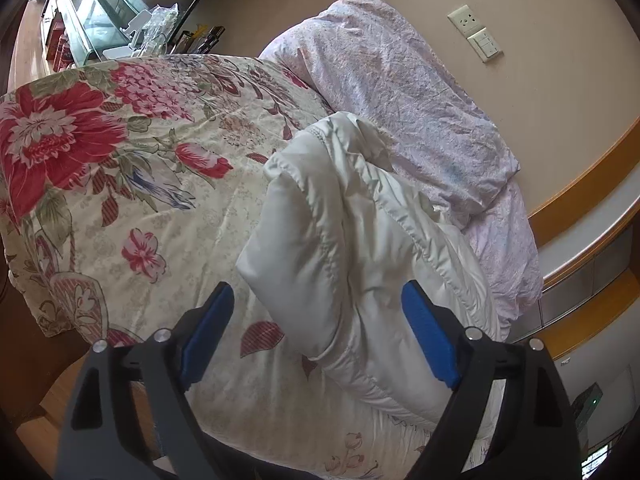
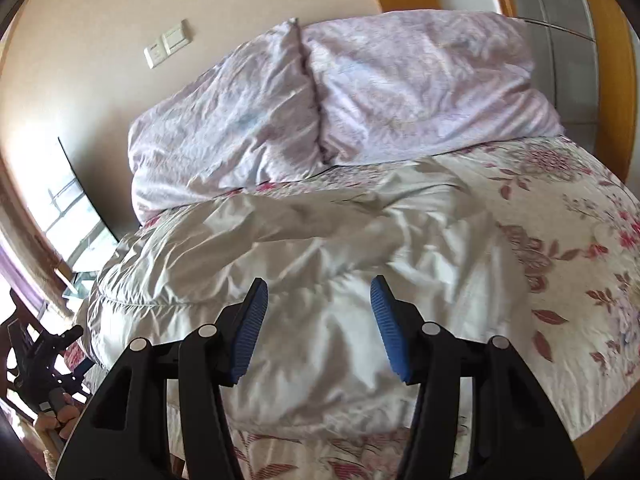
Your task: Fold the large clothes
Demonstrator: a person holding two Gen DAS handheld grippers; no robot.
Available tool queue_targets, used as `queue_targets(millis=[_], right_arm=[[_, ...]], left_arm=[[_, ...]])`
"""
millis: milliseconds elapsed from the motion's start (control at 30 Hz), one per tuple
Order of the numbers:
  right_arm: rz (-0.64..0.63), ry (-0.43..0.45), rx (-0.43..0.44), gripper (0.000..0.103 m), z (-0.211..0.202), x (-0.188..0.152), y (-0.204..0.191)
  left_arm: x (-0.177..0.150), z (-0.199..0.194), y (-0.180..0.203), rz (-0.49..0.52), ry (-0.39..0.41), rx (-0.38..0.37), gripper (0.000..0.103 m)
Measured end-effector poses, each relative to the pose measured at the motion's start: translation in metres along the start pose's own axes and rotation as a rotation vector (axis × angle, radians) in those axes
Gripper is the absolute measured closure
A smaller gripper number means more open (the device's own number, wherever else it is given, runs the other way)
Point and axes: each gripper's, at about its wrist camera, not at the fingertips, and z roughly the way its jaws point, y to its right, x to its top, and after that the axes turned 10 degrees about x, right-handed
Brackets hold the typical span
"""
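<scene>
Floral bedspread (image 1: 140, 200), both grippers angled down, jaws apart, over white jacket (image 2: 320, 240)

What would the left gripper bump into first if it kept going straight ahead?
Most likely the white puffy jacket. The left gripper has its fingers open around the folded edge without touching it, so the jacket seems to come first, before the flowery bedcover.

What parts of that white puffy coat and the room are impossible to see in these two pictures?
- White coat: near end hidden behind the left claw in the left view; sleeves and front untellable in the bundle.
- Coat's near hem: covered by the right claw in the right view.
- Glass case: contents too small, warped at the edge, left view.
</scene>
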Motion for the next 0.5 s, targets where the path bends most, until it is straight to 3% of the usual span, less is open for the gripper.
queue_targets(millis=[233, 500], right_arm=[[-0.107, -0.067, 0.024, 0.047, 0.050, 0.005, -0.054], [-0.140, -0.089, -0.010, 0.047, 0.069, -0.002, -0.070]], left_arm=[[-0.002, 0.009, 0.002, 0.011, -0.024, -0.015, 0.015], [-0.002, 0.018, 0.006, 0.008, -0.034, -0.040, 0.015]])
